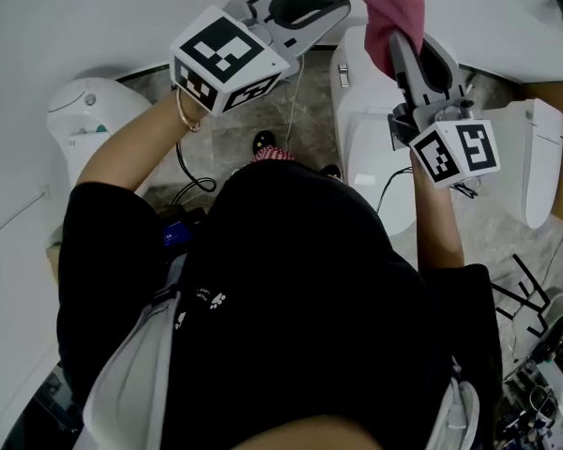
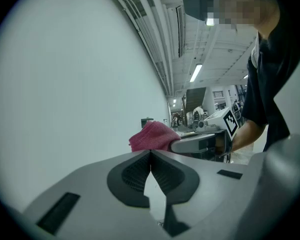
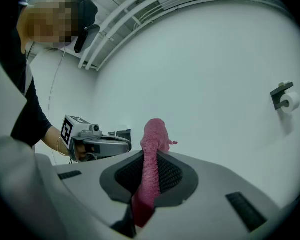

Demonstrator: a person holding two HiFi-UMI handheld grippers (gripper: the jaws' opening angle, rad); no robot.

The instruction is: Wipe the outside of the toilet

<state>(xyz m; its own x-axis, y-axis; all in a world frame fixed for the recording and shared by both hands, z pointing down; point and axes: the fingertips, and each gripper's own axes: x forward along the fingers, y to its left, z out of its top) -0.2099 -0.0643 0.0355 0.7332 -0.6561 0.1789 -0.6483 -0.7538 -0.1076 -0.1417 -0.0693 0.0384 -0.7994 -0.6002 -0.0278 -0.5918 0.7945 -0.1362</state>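
My right gripper (image 1: 405,45) is held up toward the white wall and is shut on a pink cloth (image 1: 390,6). In the right gripper view the cloth (image 3: 153,149) runs between the dark pads and sticks out past the tips. My left gripper (image 1: 330,4) is raised beside it, to its left, shut with nothing between its pads (image 2: 135,176). The left gripper view shows the pink cloth (image 2: 152,136) just beyond its tips. A white toilet (image 1: 364,148) stands on the floor below the right gripper, partly hidden by the arm.
A second white toilet (image 1: 83,120) stands at the left and a third (image 1: 533,162) at the right. Cables (image 1: 192,181) trail over the marbled floor (image 1: 235,129). A toilet-roll holder (image 3: 285,98) hangs on the wall. Dark racks and clutter (image 1: 544,345) fill the lower right.
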